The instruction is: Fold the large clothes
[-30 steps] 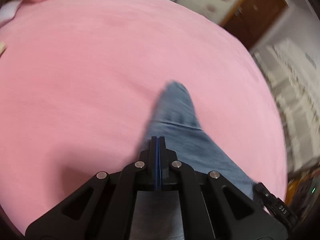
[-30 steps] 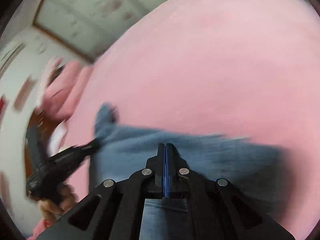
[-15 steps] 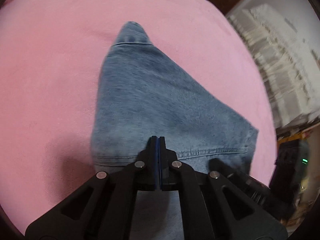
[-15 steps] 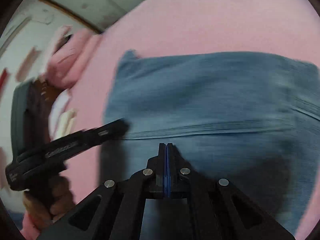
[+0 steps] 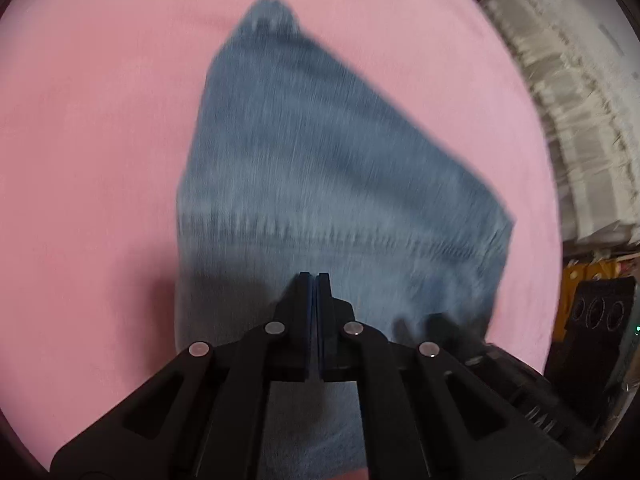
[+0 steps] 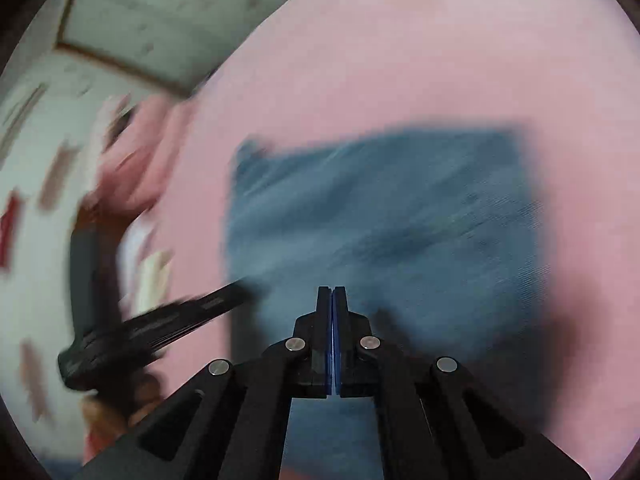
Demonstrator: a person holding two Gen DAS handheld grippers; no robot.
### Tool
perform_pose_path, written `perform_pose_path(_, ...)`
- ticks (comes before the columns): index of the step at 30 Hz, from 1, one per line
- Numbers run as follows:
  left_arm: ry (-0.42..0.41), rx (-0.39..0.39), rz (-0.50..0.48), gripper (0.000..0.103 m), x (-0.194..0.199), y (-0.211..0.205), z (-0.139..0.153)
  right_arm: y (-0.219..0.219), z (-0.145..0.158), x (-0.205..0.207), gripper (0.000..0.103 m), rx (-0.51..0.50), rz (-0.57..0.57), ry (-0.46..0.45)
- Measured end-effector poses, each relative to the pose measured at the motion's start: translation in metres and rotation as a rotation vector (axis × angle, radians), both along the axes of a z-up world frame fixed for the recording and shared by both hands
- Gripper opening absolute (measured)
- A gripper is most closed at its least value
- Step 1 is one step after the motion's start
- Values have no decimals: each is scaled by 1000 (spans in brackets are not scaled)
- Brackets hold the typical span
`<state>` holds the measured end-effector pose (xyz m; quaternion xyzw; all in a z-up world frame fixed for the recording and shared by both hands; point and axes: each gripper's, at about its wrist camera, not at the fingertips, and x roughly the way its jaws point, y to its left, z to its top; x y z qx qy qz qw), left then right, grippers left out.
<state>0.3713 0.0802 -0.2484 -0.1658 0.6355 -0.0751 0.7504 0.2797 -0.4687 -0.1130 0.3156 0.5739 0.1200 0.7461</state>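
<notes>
Pink bedcover (image 5: 100, 160) fills nearly all of both views, smooth and bare apart from the clothing on it. Pale wall panelling (image 6: 132, 20) shows off its far edge in my right view; a white stack of something ridged (image 5: 580, 120) stands beyond the edge in my left view, too blurred to name.

Jeans (image 5: 320, 168), blue denim, lie on the cover below both my tongs, folded into a broad slab that narrows to a point at the far end in the left view. Stitched seam runs across them near my left tongs.

My left tongs (image 5: 312, 280) are pressed together, tips over the near denim; whether cloth is pinched between them I cannot tell. My right tongs (image 6: 332, 292) likewise pressed together above the jeans' near edge. Both views are smeared.
</notes>
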Motion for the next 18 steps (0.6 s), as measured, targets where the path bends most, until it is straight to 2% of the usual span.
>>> perform_pose_path(2,-28,19,-21,0,-10,-5,-1,21,-20,1,0,-38,27,46)
perform_pose_path(4,-35,33,-62,0,-15,-4,0,23,-42,7,0,-58,-3,75)
perform_pose_path(5,-32,42,-77,0,-16,-3,0,14,-49,12,0,-37,-38,74)
perform_pose_path(7,-16,48,-101,0,-17,-2,3,-15,-57,7,0,-88,-149,87)
perform_pose_path(9,5,65,-105,0,-19,-1,10,-52,-54,-2,0,-23,-284,114)
perform_pose_path(10,15,77,-100,0,-19,-2,12,-63,-52,-5,0,2,-315,119)
perform_pose_path(13,48,104,-76,0,-22,-3,17,-62,-41,-5,0,20,-258,82)
perform_pose_path(15,77,87,-75,0,-29,-9,17,-61,-30,-17,0,81,-191,78)
perform_pose_path(18,125,37,-80,0,-47,-22,9,-2,-43,-6,0,250,-98,85)
